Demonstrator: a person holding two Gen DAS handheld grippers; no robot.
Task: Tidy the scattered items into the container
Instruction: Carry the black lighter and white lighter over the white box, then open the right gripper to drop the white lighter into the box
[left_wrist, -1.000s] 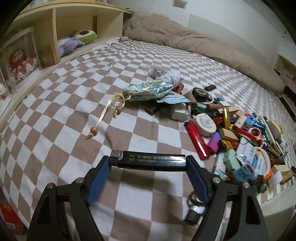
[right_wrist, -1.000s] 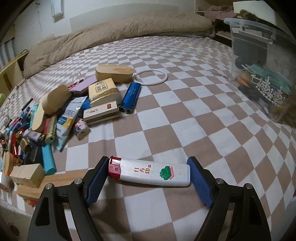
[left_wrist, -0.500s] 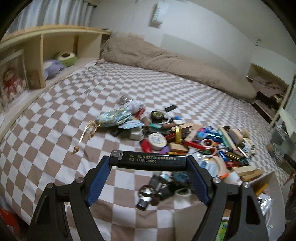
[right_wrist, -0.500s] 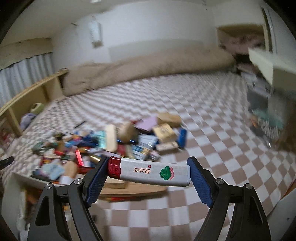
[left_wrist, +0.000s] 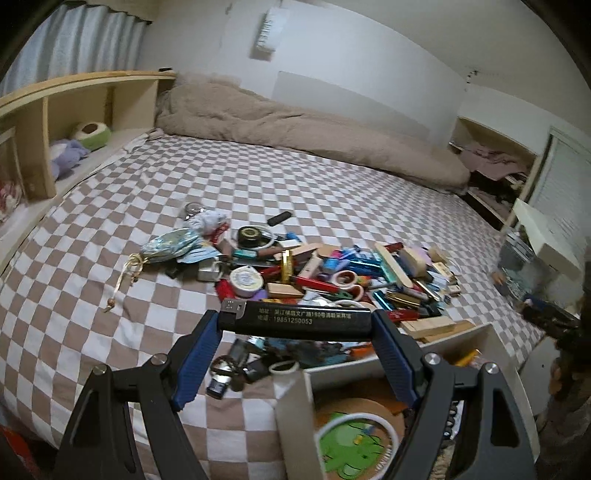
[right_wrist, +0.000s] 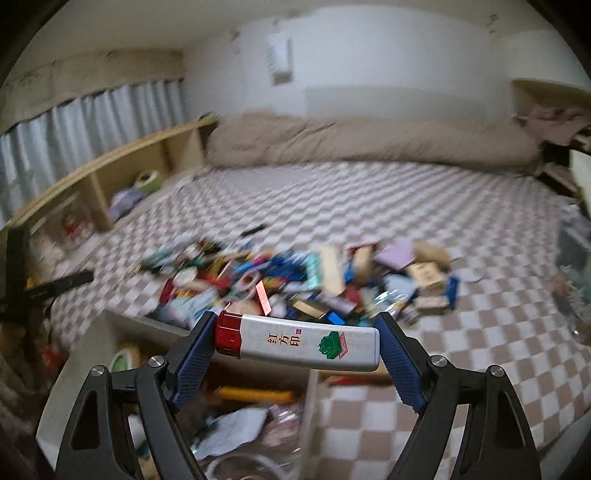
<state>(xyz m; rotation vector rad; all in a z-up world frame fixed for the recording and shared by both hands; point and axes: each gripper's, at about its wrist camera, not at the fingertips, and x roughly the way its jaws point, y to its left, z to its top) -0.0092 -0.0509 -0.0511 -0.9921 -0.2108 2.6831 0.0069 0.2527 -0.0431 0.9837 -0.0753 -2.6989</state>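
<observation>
My left gripper (left_wrist: 295, 325) jaws clamp black lighter (left_wrist: 295, 320) lengthwise, end to end between pads. Right gripper (right_wrist: 297, 341) jaws clamp white lighter (right_wrist: 299, 341) likewise, red cap at left pad; both over white container (left_wrist: 388, 363) at bed (left_wrist: 110, 258) edge.

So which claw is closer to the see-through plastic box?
Right. The right claw is on the same side as the see-through plastic box, close beside it. The left claw is farther off, toward the wooden shelf side.
</observation>
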